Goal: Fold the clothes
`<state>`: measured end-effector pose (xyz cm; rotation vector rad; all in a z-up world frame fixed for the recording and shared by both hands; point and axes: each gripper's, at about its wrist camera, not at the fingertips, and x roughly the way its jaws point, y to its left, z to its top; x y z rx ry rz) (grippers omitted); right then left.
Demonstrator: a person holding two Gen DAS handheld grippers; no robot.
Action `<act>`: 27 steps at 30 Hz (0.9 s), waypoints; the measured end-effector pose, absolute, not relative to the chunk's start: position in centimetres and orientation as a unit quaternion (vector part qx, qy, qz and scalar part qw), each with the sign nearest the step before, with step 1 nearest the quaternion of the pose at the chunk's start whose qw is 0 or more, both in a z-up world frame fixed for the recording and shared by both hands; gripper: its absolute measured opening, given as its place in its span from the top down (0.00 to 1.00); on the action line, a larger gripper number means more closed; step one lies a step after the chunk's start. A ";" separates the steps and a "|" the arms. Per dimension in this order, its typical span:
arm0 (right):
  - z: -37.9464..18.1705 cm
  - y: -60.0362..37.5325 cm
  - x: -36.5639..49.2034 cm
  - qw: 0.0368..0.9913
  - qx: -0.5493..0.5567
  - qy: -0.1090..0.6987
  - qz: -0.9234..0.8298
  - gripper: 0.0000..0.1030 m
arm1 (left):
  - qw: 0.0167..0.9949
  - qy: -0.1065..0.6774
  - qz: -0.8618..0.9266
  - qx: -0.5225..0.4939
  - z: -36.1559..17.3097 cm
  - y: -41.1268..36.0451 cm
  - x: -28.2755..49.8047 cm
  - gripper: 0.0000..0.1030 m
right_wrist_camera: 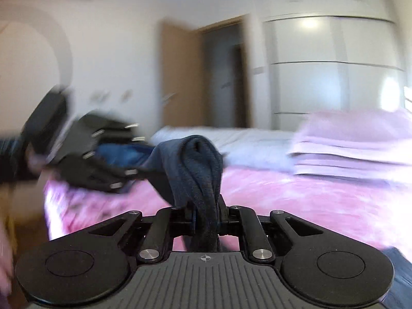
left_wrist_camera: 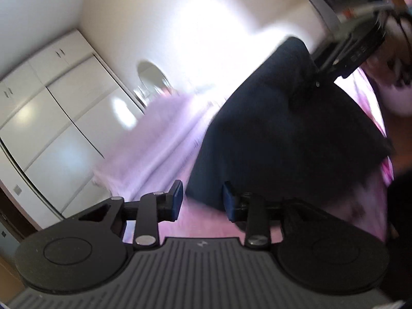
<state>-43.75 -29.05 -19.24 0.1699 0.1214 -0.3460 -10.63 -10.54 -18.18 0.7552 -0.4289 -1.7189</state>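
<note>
A dark navy garment [left_wrist_camera: 288,128] hangs in the air above a pink bedspread [left_wrist_camera: 200,226]. My right gripper [right_wrist_camera: 206,219] is shut on a bunched fold of the garment [right_wrist_camera: 195,170]; it also shows in the left wrist view [left_wrist_camera: 319,77], gripping the cloth's upper edge. My left gripper [left_wrist_camera: 203,198] is open and empty, its blue pads [left_wrist_camera: 177,198] level with the garment's lower edge. In the right wrist view the left gripper [right_wrist_camera: 134,154] is blurred at the left, close to the cloth.
A stack of folded lilac towels [right_wrist_camera: 355,144] lies on the bed at the right. White wardrobes [left_wrist_camera: 51,118] stand along the wall. A wooden door [right_wrist_camera: 180,77] stands open beyond the bed. A person's body [left_wrist_camera: 396,64] is at the far right.
</note>
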 end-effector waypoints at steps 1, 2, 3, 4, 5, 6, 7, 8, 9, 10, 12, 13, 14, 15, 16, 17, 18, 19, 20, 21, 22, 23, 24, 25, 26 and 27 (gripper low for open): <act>-19.2 -31.1 -45.9 0.974 0.112 0.039 -0.196 0.88 | 0.571 -0.185 -0.734 0.316 -18.0 -11.5 -11.1 0.71; -19.5 -33.1 -48.1 0.965 0.141 0.018 -0.222 0.88 | 0.568 -0.184 -0.738 0.314 -18.0 -12.5 -11.5 0.71; -20.3 -34.9 -50.2 0.953 0.174 -0.001 -0.247 0.88 | 0.562 -0.179 -0.743 0.315 -18.2 -13.4 -11.9 0.71; -21.3 -36.7 -52.3 0.938 0.211 -0.021 -0.272 0.88 | 0.555 -0.173 -0.749 0.318 -18.8 -14.4 -12.4 0.71; -22.9 -38.7 -54.3 0.921 0.255 -0.034 -0.294 0.88 | 0.546 -0.167 -0.754 0.325 -19.6 -15.4 -13.0 0.71; -24.9 -40.9 -56.1 0.899 0.302 -0.041 -0.313 0.88 | 0.536 -0.162 -0.758 0.334 -20.5 -16.3 -13.6 0.71; -27.3 -43.1 -57.7 0.875 0.347 -0.039 -0.334 0.88 | 0.525 -0.156 -0.763 0.343 -21.5 -17.1 -14.2 0.71; -29.5 -44.8 -58.7 0.854 0.379 -0.022 -0.355 0.88 | 0.512 -0.150 -0.769 0.352 -22.6 -17.8 -15.0 0.71; -31.4 -46.1 -59.4 0.836 0.401 0.000 -0.374 0.88 | 0.500 -0.143 -0.774 0.361 -23.6 -18.4 -15.7 0.71; -33.1 -47.1 -60.0 0.820 0.423 0.018 -0.387 0.88 | 0.488 -0.137 -0.779 0.370 -24.6 -19.0 -16.5 0.71; -34.6 -47.4 -60.9 0.813 0.443 0.004 -0.377 0.88 | 0.466 -0.130 -0.787 0.383 -26.2 -19.7 -17.7 0.71; -34.5 -47.4 -60.9 0.814 0.445 0.000 -0.374 0.88 | 0.458 -0.129 -0.790 0.386 -26.8 -20.0 -18.2 0.71; -34.2 -47.5 -60.8 0.815 0.444 -0.002 -0.372 0.88 | 0.452 -0.128 -0.793 0.388 -27.2 -20.4 -18.6 0.71; -33.8 -47.5 -60.5 0.819 0.439 -0.002 -0.370 0.88 | 0.447 -0.126 -0.795 0.390 -27.6 -20.8 -19.0 0.71; -33.3 -47.6 -60.2 0.822 0.435 -0.003 -0.368 0.88 | 0.444 -0.124 -0.797 0.390 -27.9 -21.0 -19.2 0.71; -32.9 -47.3 -59.8 0.829 0.428 -0.010 -0.361 0.88 | 0.443 -0.123 -0.798 0.390 -28.1 -21.0 -19.4 0.71; -32.5 -47.2 -59.6 0.836 0.419 -0.019 -0.355 0.88 | 0.441 -0.122 -0.799 0.389 -28.3 -21.0 -19.6 0.71; -32.2 -47.4 -59.5 0.838 0.411 -0.019 -0.359 0.88 | 0.440 -0.122 -0.800 0.389 -28.4 -21.1 -19.7 0.71; -32.2 -47.7 -59.3 0.832 0.412 -0.009 -0.371 0.88 | 0.439 -0.123 -0.800 0.389 -28.4 -21.2 -19.9 0.71; -32.5 -48.2 -59.2 0.822 0.422 0.007 -0.383 0.88 | 0.439 -0.125 -0.800 0.391 -28.4 -21.4 -20.2 0.71; -33.1 -48.5 -59.3 0.810 0.438 0.019 -0.389 0.88 | 0.438 -0.126 -0.799 0.392 -28.4 -21.6 -20.4 0.71; -33.8 -48.6 -59.5 0.799 0.455 0.028 -0.392 0.88 | 0.438 -0.127 -0.798 0.393 -28.3 -21.8 -20.7 0.71; -34.2 -48.6 -59.8 0.793 0.466 0.026 -0.392 0.88 | 0.438 -0.126 -0.797 0.396 -28.3 -22.0 -20.7 0.71; -34.3 -48.3 -60.3 0.791 0.472 0.016 -0.388 0.88 | 0.438 -0.126 -0.796 0.399 -28.4 -22.1 -20.7 0.71; -34.2 -47.9 -60.7 0.789 0.476 0.008 -0.390 0.87 | 0.437 -0.128 -0.794 0.402 -28.5 -22.3 -20.7 0.70; -34.0 -47.5 -61.0 0.785 0.476 0.002 -0.397 0.80 | 0.435 -0.131 -0.793 0.406 -28.5 -22.3 -20.7 0.70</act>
